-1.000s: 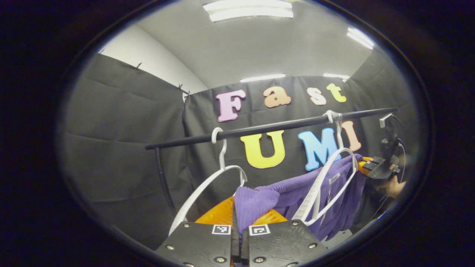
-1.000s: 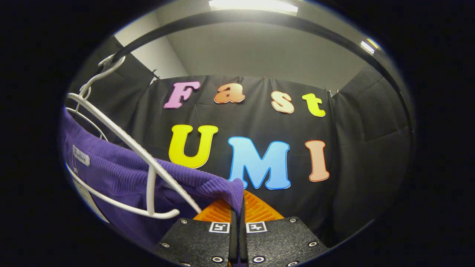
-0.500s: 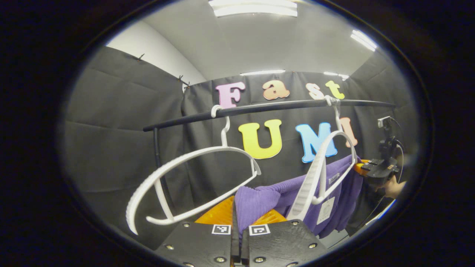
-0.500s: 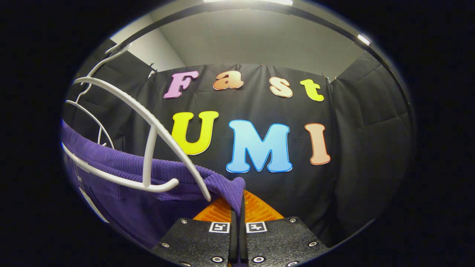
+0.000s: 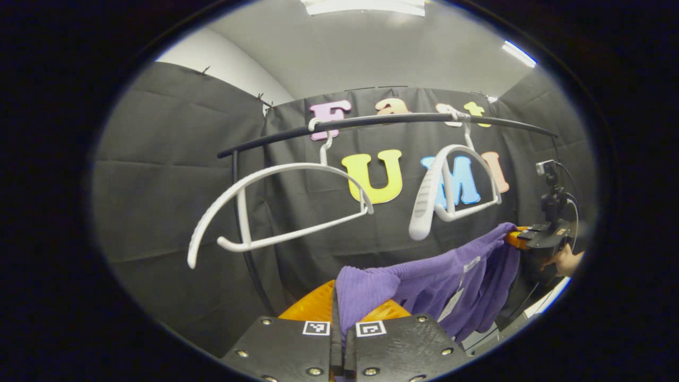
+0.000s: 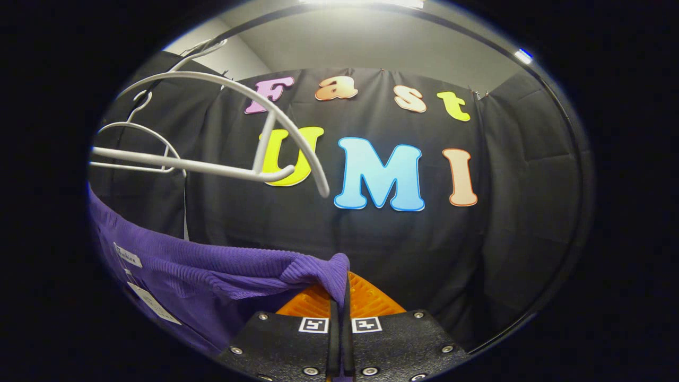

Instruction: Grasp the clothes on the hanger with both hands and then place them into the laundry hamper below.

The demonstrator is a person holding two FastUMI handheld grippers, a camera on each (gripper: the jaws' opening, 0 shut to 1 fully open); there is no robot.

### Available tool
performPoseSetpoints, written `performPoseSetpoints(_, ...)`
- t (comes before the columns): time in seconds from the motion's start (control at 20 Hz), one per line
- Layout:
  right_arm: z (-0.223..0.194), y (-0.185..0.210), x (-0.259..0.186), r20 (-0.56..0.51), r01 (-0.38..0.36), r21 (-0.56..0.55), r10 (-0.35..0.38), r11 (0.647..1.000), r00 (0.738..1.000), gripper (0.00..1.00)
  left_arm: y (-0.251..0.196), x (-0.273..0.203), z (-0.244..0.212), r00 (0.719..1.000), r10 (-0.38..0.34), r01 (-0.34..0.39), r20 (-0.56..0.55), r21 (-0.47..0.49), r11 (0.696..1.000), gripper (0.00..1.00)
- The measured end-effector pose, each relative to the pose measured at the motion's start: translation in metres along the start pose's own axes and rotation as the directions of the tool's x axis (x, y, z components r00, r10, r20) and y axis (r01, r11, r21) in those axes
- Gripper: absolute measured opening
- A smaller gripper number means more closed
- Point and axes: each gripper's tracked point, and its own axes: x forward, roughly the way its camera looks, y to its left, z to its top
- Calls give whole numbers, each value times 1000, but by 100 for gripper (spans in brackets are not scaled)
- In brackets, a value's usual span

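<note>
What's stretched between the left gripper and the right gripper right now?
The purple garment, pinched at each end by the left gripper and right gripper, spans the gap below the hangers, as the left gripper view shows.

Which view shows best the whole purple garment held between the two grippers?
The left gripper view: there the purple garment stretches from the left gripper to the right gripper, below both white hangers. The right gripper view shows one pinched corner and fabric running off the edge.
</note>
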Motion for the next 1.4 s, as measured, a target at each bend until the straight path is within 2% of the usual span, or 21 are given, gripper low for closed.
performPoseSetpoints(0.2,1,3,-39,-15,-7,24,7,1000,1000,2,-9,-12,-5,1000,-30,30,4,-24,999,2)
performPoseSetpoints(0.25,5,5,-51,-8,-8,32,8,999,1000,1,-13,-14,-3,999,-41,41,11,-28,999,7)
performPoseSetpoints(0.3,12,6,-63,1,-9,38,9,999,1000,2,-15,-18,0,998,-53,53,22,-32,998,2)
performPoseSetpoints(0.5,35,14,-115,42,1,73,-4,997,999,2,-24,-52,10,992,-111,115,64,-63,991,2)
performPoseSetpoints(0.75,56,20,-185,69,50,125,-59,991,996,1,-34,-90,26,968,-219,230,126,-79,970,2)
performPoseSetpoints(0.95,65,23,-234,71,105,147,-117,984,991,1,-46,-101,31,942,-299,316,151,-102,943,3)
performPoseSetpoints(1.0,66,25,-245,71,110,155,-123,982,990,1,-48,-104,29,939,-308,325,152,-104,940,7)
performPoseSetpoints(1.15,62,33,-271,60,107,152,-117,983,991,2,-63,-123,24,931,-331,349,151,-115,930,7)
performPoseSetpoints(1.2,59,35,-279,52,100,159,-110,982,993,2,-69,-131,20,930,-335,354,149,-120,928,2)
performPoseSetpoints(1.25,53,38,-284,41,91,170,-99,981,994,2,-76,-138,14,931,-336,355,144,-126,926,7)
performPoseSetpoints(1.3,44,42,-288,25,79,184,-85,980,996,2,-84,-144,6,931,-340,357,133,-135,924,2)
performPoseSetpoints(1.4,21,50,-294,-24,53,194,-49,979,999,2,-101,-153,-16,935,-343,353,92,-153,923,2)
